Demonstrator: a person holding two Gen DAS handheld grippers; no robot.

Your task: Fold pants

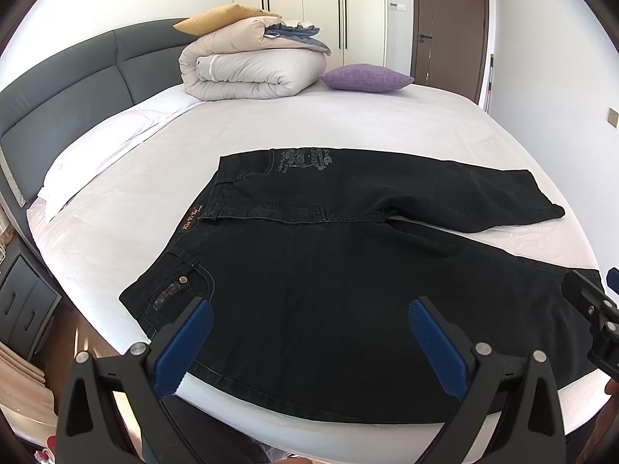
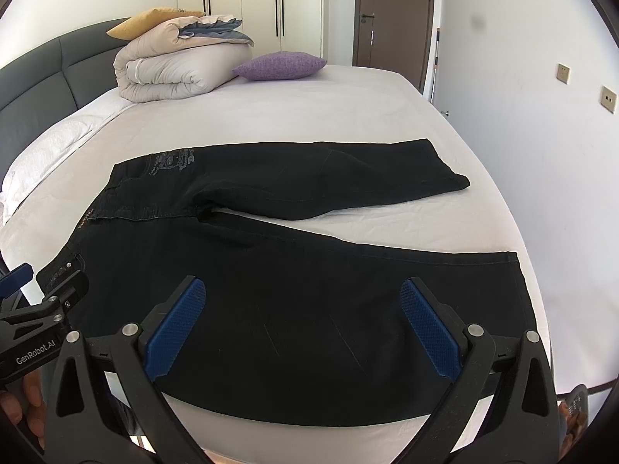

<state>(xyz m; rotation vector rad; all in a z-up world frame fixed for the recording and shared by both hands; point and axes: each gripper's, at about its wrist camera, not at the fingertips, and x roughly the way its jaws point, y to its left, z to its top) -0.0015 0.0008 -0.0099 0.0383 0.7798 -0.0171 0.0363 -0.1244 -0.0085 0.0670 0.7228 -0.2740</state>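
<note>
Black jeans point(image 1: 309, 278) lie flat on the white bed point(image 1: 348, 123), waistband to the left, both legs spread apart toward the right. In the right wrist view the same jeans point(image 2: 294, 270) show the near leg running to the right edge and the far leg angled away. My left gripper point(image 1: 309, 309) hovers open above the near hip and pocket area, nothing between its blue pads. My right gripper point(image 2: 301, 290) is open over the near leg's thigh. Each gripper shows at the other view's edge: the right gripper point(image 1: 592, 309), the left gripper point(image 2: 46, 301).
A folded beige duvet point(image 1: 251, 69) with a yellow pillow on top and a purple cushion point(image 1: 365, 77) sit at the bed's far side by the grey headboard point(image 1: 77, 77). A white pillow point(image 1: 116, 147) lies left. Wardrobe and brown door stand behind; a wall runs along the right.
</note>
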